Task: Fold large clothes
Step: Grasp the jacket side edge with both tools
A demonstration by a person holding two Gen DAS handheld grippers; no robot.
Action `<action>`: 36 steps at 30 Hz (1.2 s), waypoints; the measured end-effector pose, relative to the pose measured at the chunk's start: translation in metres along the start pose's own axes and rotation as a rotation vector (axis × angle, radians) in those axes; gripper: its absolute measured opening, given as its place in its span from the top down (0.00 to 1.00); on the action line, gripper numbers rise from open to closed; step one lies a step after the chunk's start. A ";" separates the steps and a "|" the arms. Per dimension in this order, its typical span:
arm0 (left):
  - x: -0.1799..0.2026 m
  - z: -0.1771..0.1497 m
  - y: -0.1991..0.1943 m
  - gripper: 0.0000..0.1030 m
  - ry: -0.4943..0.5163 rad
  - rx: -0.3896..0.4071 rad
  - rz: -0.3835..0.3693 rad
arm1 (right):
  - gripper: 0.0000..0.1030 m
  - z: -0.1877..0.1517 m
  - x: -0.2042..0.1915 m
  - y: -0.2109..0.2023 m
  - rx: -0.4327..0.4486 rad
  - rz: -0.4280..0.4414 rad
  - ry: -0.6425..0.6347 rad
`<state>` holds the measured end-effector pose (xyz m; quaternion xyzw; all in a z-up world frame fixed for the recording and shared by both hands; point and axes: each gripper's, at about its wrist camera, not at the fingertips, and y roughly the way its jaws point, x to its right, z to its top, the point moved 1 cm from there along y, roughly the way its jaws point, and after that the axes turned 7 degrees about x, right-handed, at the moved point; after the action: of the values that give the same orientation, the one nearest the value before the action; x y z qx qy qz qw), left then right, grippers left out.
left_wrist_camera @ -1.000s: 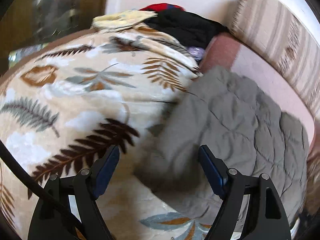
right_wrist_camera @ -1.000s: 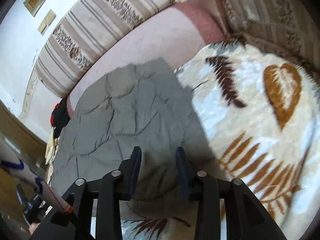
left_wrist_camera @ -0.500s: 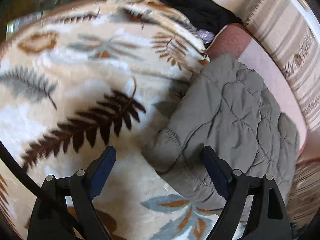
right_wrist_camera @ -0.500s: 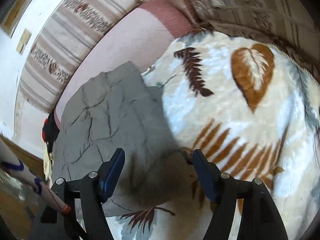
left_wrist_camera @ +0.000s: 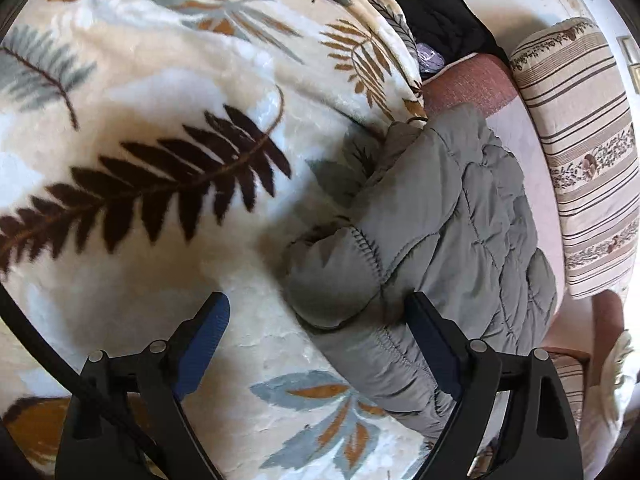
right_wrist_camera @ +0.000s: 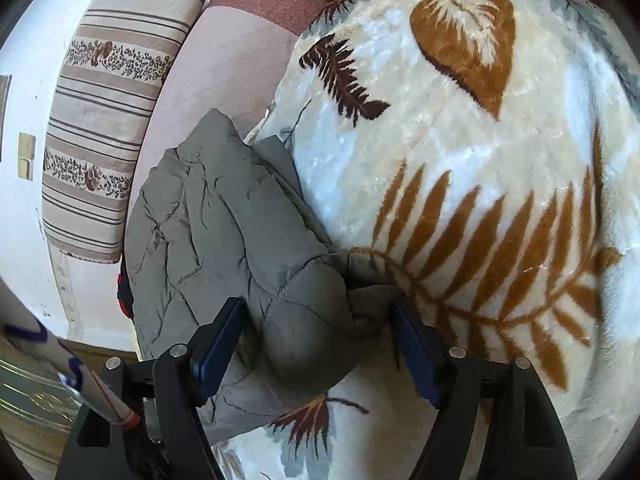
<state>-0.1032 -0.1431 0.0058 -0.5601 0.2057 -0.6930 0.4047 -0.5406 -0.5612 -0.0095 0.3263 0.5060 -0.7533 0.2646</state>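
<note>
Grey quilted padded jacket (left_wrist_camera: 452, 216), bundled on cream leaf-print plush blanket (left_wrist_camera: 160, 92). My left gripper (left_wrist_camera: 320, 332) and right gripper (right_wrist_camera: 316, 340) have just been opening; both stand spread astride its folds, nothing pinched.

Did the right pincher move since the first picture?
Yes. The right gripper came down closer to the grey jacket, and the striped cushion swung round in its view. Its jaws have just been opening and now straddle a jacket fold.

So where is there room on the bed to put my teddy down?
On the leaf blanket, the wide stretch away from the grey jacket is bare. The pink sheet between jacket and striped cushion is a narrow free strip. It is crowded at the dark clothes pile.
</note>
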 end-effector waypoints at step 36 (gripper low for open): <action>0.102 -0.042 -0.036 0.62 0.639 0.387 0.166 | 0.68 -0.046 -0.115 -0.031 0.308 -0.186 -0.761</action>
<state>-0.1591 -0.2096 0.0831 -0.2104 0.2314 -0.8237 0.4731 -0.4784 -0.4998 0.0831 0.0133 0.2810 -0.9075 0.3118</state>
